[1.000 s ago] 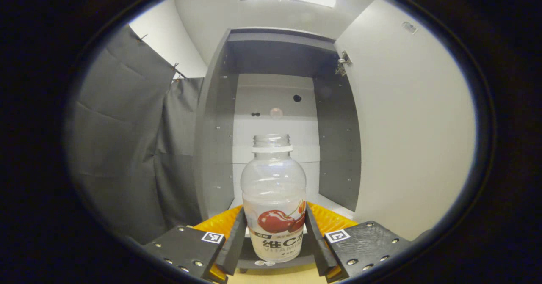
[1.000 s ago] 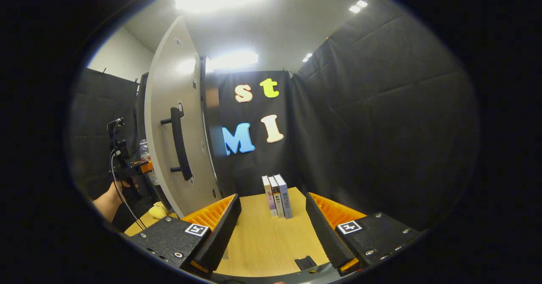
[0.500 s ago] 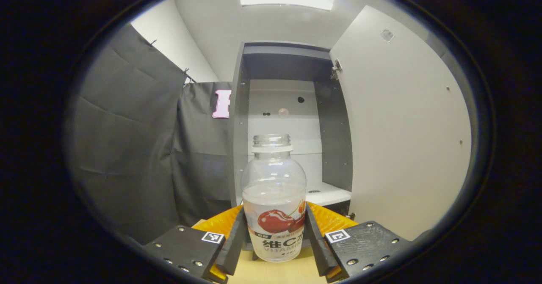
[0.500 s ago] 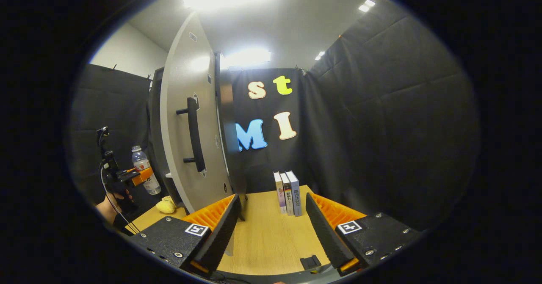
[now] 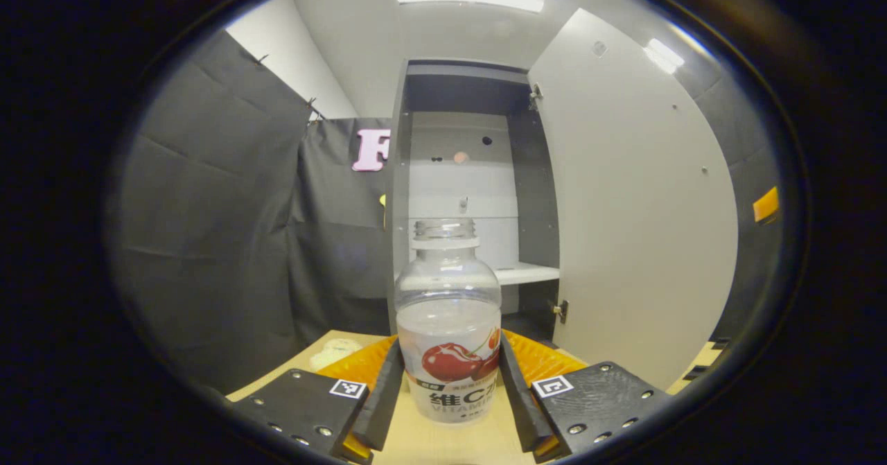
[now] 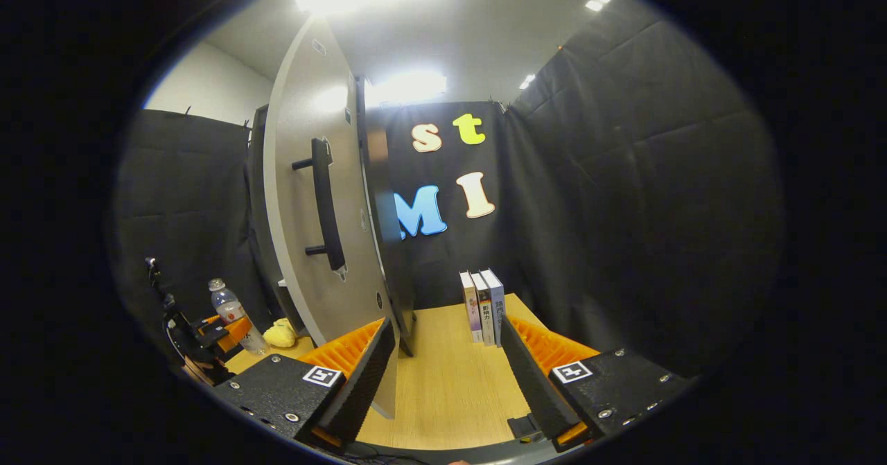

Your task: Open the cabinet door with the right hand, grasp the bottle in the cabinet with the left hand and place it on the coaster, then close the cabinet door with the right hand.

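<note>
Left gripper view: the left gripper (image 5: pixel 449 402) is clamped on a clear bottle (image 5: pixel 448 326), one finger pressing each side of its labelled lower half; the bottle stands upright, uncapped, part full of clear liquid, held out in front of the cabinet (image 5: pixel 471 195) and above the near part of the wooden desk (image 5: pixel 443 444); the cabinet stands open behind it, dark inside with a pale back panel and a white shelf (image 5: pixel 523 273); its door (image 5: pixel 630 208) is swung wide to the right; a small pale round thing (image 5: pixel 334 351) lies on the desk near the cabinet's left foot, too blurred to tell what it is.

Right gripper view: the right gripper (image 6: pixel 447 375) has its fingers apart, holding nothing, above the desk (image 6: pixel 450 396); the door (image 6: pixel 315 202) stands edge-on just beyond its left finger, with a dark bar handle (image 6: pixel 326 205) on its face; three books (image 6: pixel 484 305) stand upright at the desk's far edge; far left, the left gripper (image 6: pixel 225 330) holds the bottle (image 6: pixel 235 316) low near the desk; a yellow lump (image 6: pixel 280 333) sits just beside it.
</note>
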`<state>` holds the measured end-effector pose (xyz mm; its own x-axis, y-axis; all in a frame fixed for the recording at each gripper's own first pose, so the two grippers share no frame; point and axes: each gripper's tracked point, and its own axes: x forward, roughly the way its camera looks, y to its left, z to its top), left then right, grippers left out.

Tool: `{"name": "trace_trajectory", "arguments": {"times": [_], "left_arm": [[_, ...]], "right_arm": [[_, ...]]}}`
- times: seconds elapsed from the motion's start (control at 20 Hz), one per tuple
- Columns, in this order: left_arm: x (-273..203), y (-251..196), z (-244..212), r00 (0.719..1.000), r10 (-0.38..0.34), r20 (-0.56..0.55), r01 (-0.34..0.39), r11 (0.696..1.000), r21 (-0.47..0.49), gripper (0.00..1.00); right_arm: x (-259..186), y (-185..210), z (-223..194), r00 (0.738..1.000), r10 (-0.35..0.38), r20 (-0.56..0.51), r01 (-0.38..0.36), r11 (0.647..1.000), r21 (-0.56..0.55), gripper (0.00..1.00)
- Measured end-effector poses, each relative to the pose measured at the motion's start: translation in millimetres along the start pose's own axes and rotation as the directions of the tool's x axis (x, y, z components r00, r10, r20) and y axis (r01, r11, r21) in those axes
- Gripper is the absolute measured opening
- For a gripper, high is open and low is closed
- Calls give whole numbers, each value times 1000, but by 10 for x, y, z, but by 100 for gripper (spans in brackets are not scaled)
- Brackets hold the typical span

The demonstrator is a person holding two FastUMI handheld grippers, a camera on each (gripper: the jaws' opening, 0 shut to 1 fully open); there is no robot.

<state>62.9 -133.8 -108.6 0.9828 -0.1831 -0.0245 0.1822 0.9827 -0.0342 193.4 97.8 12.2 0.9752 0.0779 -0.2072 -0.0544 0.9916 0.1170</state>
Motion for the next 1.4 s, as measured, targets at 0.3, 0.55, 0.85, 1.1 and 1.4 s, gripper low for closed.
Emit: {"name": "trace_trajectory", "arguments": {"times": [0.3, 0.55, 0.85, 1.1, 1.4], "left_arm": [[-322, 23, -603, 999, -6, -54, 6, 1000, -5, 71], [-483, 38, -1180, 992, 3, -128, -8, 999, -32, 72], [-577, 30, -1705, 983, 19, -181, -28, 999, -43, 71], [-640, -13, -1913, 983, 35, -183, -45, 998, -54, 72], [-660, -97, -2091, 980, 37, -197, -38, 999, -6, 72]], "right_arm": [[17, 33, -35, 1000, -17, 18, 17, 1000, -15, 94], [60, 93, -211, 1000, -16, -25, 16, 1000, -11, 94], [59, 127, -317, 998, -14, -56, 13, 999, -33, 94], [76, 133, -413, 996, -18, -83, 17, 1000, -15, 94], [135, 198, -437, 996, -2, -94, 0, 1000, -17, 94]]}}
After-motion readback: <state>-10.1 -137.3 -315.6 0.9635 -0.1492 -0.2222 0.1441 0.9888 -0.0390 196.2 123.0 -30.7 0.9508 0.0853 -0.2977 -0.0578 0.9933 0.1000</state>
